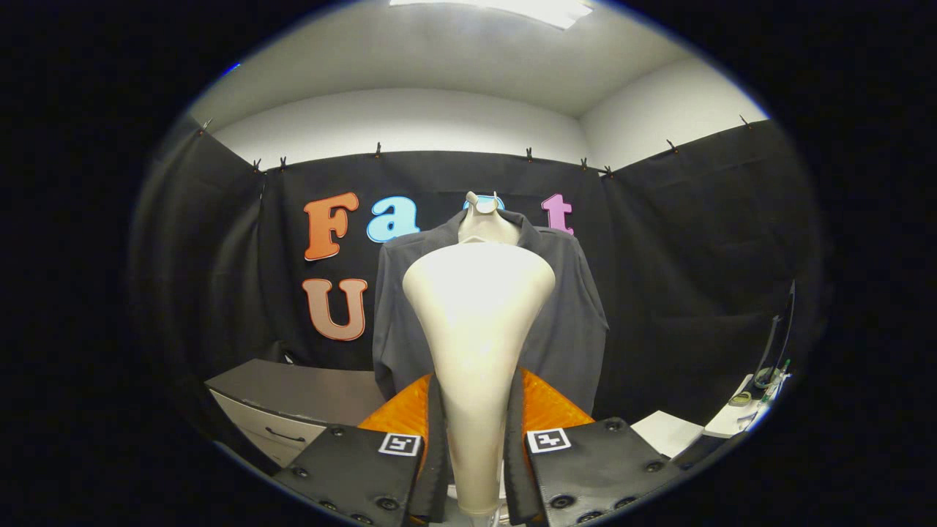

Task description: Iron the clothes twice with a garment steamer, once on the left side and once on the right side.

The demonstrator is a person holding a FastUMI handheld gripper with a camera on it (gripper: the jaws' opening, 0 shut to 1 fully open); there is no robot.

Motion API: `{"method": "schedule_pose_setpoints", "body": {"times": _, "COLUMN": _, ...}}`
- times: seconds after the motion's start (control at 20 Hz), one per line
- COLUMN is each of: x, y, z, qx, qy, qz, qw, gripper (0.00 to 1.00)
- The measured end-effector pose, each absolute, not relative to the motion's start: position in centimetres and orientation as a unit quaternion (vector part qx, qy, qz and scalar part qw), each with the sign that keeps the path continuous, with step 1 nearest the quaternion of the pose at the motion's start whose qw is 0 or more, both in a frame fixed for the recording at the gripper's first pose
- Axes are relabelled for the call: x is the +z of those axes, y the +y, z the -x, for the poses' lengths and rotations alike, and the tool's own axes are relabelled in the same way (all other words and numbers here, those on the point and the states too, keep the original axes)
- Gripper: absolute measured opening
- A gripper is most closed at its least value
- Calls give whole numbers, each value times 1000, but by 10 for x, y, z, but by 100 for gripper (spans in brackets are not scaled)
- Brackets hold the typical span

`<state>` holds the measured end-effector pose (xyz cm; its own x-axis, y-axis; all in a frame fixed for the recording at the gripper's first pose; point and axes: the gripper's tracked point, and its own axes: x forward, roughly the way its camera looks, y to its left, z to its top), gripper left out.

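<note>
Against the booth's black cloth wall a dark shirt [564, 322] hangs on a mannequin beyond the gripper [476, 454], whose jaws clamp the garment steamer [477, 329]; its head should likely meet one side squarely, then glide evenly.

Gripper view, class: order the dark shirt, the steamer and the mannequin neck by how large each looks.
1. Shirt, widest and tallest, though partly hidden.
2. Steamer, clamped between the gripper fingers; its nearness to the camera inflates it, so true size against the shirt is unsure.
3. Mannequin neck, clearly smallest.
</note>
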<state>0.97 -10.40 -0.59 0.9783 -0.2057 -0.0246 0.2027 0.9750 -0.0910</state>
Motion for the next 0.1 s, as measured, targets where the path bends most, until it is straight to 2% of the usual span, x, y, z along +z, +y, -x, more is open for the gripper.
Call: {"method": "schedule_pose_setpoints", "body": {"times": 0.1, "x": -6, "y": -103, "z": -8, "qx": -105, "qy": 20, "qz": 45, "qw": 993, "gripper": 39}}
